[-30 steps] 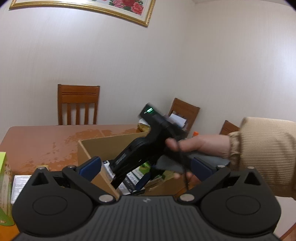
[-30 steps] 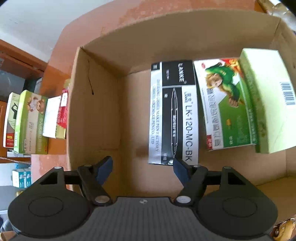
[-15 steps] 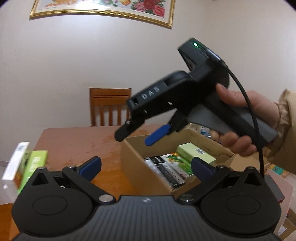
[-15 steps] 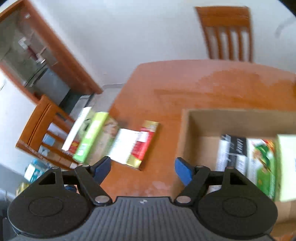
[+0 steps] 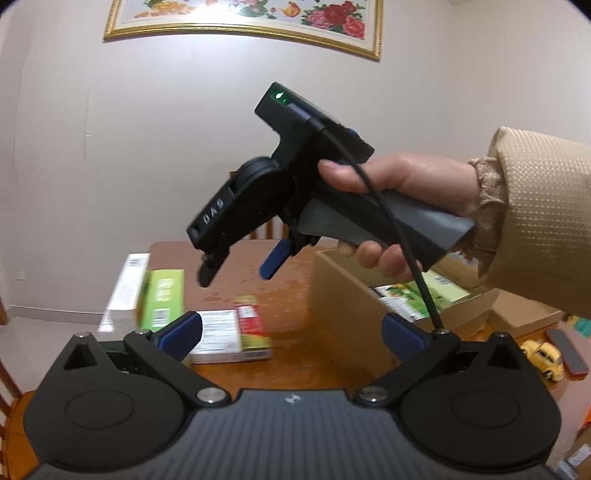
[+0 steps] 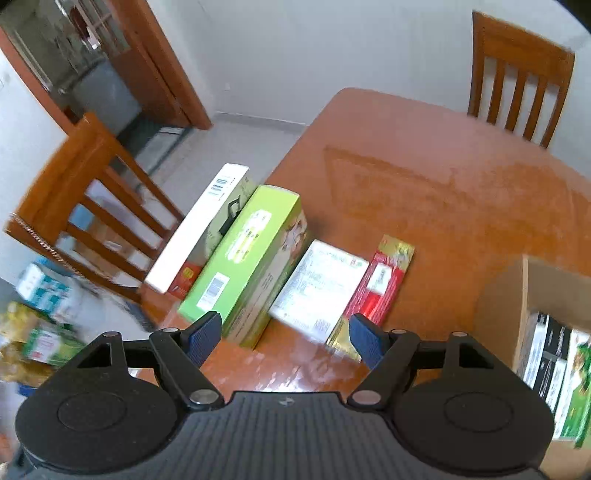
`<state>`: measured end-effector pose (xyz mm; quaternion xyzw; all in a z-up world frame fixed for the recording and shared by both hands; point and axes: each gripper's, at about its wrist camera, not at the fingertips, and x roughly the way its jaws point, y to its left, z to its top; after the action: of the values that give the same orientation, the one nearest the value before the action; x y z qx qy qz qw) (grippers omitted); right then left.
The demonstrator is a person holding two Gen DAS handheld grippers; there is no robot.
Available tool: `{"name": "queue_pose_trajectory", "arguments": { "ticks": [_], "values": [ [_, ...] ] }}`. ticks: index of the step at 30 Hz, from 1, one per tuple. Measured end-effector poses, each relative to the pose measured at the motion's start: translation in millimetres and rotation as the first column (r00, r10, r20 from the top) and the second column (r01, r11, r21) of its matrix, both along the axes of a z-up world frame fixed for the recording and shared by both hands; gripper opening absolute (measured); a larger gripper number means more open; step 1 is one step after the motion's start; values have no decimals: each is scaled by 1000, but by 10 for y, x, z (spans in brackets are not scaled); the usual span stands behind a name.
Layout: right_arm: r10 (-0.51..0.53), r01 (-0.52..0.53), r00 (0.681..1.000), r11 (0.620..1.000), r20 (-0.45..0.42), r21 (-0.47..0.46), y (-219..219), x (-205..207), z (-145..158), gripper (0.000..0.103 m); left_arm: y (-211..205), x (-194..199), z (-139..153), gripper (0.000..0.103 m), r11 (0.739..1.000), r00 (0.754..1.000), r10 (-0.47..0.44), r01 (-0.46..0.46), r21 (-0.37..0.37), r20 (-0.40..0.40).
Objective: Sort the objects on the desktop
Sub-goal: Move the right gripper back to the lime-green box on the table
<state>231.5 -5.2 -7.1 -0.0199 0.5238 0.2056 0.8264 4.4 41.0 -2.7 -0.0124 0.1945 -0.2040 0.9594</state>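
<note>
Blue-padded right gripper (image 6: 286,336) (jaws spread, empty) above red box (image 6: 376,284), left gripper (image 5: 291,330) likewise.

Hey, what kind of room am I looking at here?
Most likely a home dining room: a wooden dining table with matching slat-back chairs and a framed floral picture on the wall.

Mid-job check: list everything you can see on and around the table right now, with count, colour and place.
table: 1, reddish-brown wood
cardboard box: 1, brown, on table at right, packs inside
green box: 1, on table, on edge
white box: 1, left of the green box
white and red pack: 1, flat, right of the green box
chairs: 2, brown wood, at table edges
toy car: 1, yellow, right of the cardboard box
framed picture: 1, gold frame, wall
left gripper: open, empty
right gripper: open, empty, above the packs
hand: 1, holds the right gripper
</note>
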Motion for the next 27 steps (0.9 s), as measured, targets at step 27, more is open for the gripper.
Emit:
{"name": "queue_pose_trajectory", "arguments": {
  "ticks": [27],
  "values": [
    [-63, 75, 995, 984, 80, -161, 456, 1398, -555, 81, 297, 1029, -670, 103, 973, 969, 217, -224, -50, -117]
  ]
}}
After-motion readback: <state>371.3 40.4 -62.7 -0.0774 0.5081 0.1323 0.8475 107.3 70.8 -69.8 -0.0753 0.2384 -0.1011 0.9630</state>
